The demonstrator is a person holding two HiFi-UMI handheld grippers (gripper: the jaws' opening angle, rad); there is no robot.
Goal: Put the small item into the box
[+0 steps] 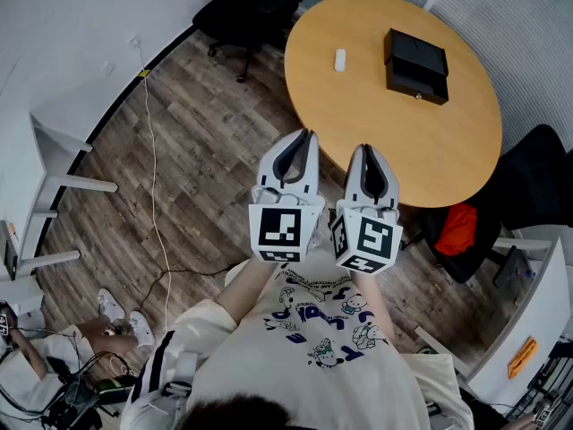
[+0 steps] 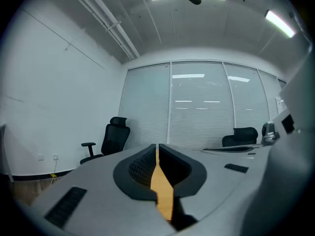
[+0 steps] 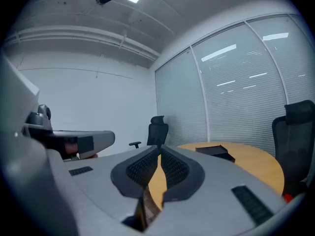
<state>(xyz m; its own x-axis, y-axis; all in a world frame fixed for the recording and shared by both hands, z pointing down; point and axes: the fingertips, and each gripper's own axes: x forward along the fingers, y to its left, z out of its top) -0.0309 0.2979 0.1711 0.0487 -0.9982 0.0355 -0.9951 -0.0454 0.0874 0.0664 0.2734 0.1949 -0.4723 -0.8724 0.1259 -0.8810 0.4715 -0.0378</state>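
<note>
Item 1, round wooden table [image 1: 394, 141]: upper right of the head view, its top bare apart from two things. Item 2, the small item [image 1: 340, 59]: white, oblong, lying flat on the table's left part, near the black box but apart from it, with nothing touching it. Item 3, black box [image 1: 416, 64]: right of the small item on the same top; also seen right of centre in the right gripper view [image 3: 215, 151]. Whether its lid stands open cannot be told. Item 4, left gripper [image 1: 306, 137]: held in the air at centre frame, short of the table's near edge, jaws clenched tip to tip on nothing. Item 5, right gripper [image 1: 366, 150]: just beside it, likewise clenched and empty. Item 6, black office chair [image 1: 242, 3]: upper left, on the wood floor, clear of the work. Status, by judgement: the task is not begun, and the step in hand is the reach to the small item. Handling note: spread the jaws before descending, come down over the item's narrow width with one pad on each long side, keep the tips off the tabletop, and close gently so the light piece does not skid away.
</note>
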